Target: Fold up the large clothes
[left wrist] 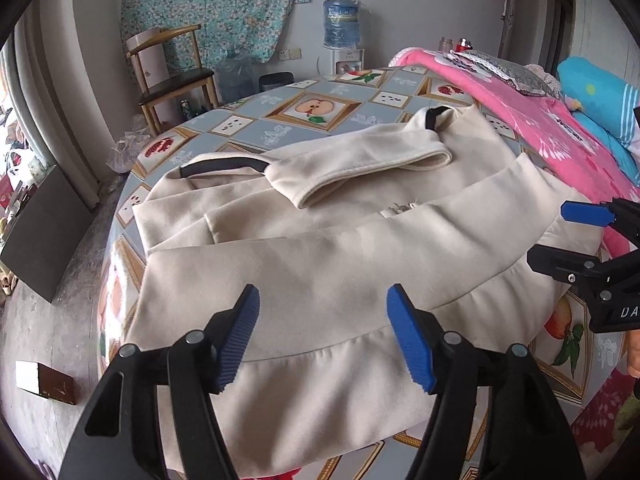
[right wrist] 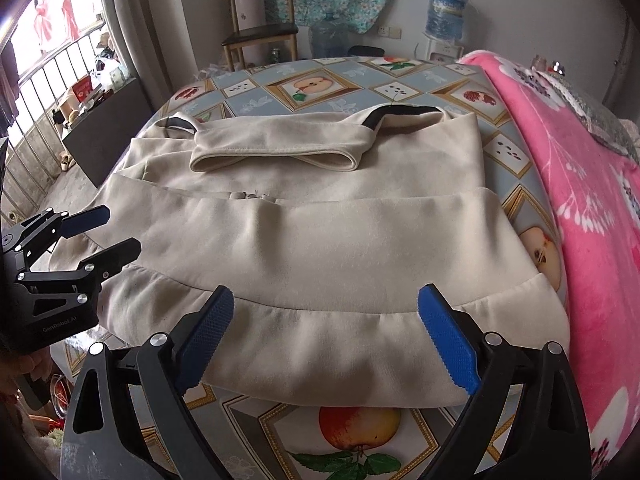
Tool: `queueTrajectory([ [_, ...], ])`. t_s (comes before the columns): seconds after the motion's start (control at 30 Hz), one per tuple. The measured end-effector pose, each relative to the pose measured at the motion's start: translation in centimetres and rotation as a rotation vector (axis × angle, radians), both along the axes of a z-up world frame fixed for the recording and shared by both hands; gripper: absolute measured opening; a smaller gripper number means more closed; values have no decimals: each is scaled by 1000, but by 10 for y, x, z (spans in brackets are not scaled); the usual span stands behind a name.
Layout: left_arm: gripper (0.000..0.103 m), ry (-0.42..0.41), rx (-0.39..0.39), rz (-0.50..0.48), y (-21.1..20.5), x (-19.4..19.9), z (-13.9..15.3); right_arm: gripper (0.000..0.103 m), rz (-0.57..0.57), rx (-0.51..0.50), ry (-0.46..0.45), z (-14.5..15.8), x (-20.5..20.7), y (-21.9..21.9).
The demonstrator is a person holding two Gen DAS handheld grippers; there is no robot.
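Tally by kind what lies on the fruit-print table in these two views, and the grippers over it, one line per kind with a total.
Cream garment, part folded: 1
Pink blanket: 1
Grippers, both open and holding nothing: 2 (left gripper, right gripper)
Total: 4

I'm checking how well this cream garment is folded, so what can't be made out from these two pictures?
- Near hem of the cream garment: in the left wrist view the left gripper covers it.
- Underside layers: the folded-over panel hides them in both views.
- Small metal fastening mid-garment: too small to identify.
- Right gripper: hides part of the hem in the right wrist view.
- Far table edge: the fisheye view warps it.
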State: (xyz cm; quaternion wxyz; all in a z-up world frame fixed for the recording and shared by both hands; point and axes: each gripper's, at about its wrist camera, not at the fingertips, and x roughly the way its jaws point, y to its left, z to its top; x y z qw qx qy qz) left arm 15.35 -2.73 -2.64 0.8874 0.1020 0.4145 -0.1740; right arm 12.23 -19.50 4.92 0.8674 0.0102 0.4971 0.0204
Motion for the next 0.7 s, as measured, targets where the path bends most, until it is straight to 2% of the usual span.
queueTrajectory([
  [0.2,65,-52,5,130,47,6,17,90,55,-21,3,-5,7,21],
  [0.43,65,-25,-3,254,98,15,12,90,65,-66,55,-30,7,28],
  [0.7,65,-13,-59,305,123,19,9,90,72,-11,3,-8,7,32],
])
